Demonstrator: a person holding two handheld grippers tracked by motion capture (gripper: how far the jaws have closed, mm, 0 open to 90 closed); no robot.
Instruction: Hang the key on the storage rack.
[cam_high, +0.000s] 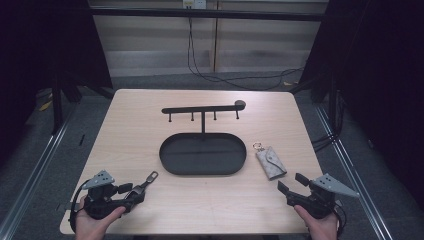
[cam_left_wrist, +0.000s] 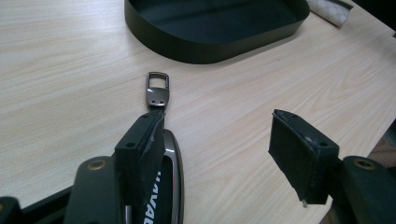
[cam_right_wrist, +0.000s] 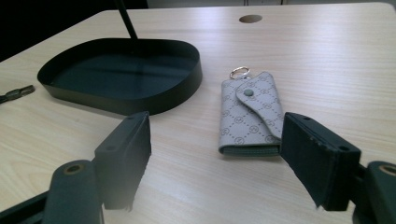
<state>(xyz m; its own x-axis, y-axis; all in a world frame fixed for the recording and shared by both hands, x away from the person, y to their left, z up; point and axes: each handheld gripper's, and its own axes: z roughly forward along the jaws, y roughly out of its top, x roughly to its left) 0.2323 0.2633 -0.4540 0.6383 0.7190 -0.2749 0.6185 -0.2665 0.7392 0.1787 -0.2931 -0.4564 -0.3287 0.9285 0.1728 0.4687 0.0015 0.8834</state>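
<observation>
Black pads of the left tool (cam_left_wrist: 219, 158) rise closest to the lens in the left gripper view, spread apart, with a dark key fob (cam_left_wrist: 161, 154) lying on the surface (cam_left_wrist: 60, 70) under the left-hand pad; whether that pad touches the fob cannot be told, and nothing is pinched. White lettering runs along the fob's body, but it is cut off by the pad and cannot be read in full. The fob's long axis points away from the tool toward the black oval tray (cam_left_wrist: 210, 42), its metal loop end leading. In the high view the fob (cam_high: 145, 182) is seen just ahead of the left tool (cam_high: 131, 190), near the front left edge, while the right tool (cam_high: 291, 184) sits at the front right, also spread and empty. A grey key pouch (cam_right_wrist: 251, 114) with a repeating monogram pattern, a snap button and a small ring lies straight ahead of the right tool (cam_right_wrist: 215, 158), a little toward its right-hand pad, long axis running away from it, just beside the tray (cam_right_wrist: 121, 100). No brand name can be made out in that pattern. Behind the tray stands a black hook rack (cam_high: 202, 110). Each item is nearer to its own side's hand, so a short forward reach and a closing of the pads would likely be called for.
</observation>
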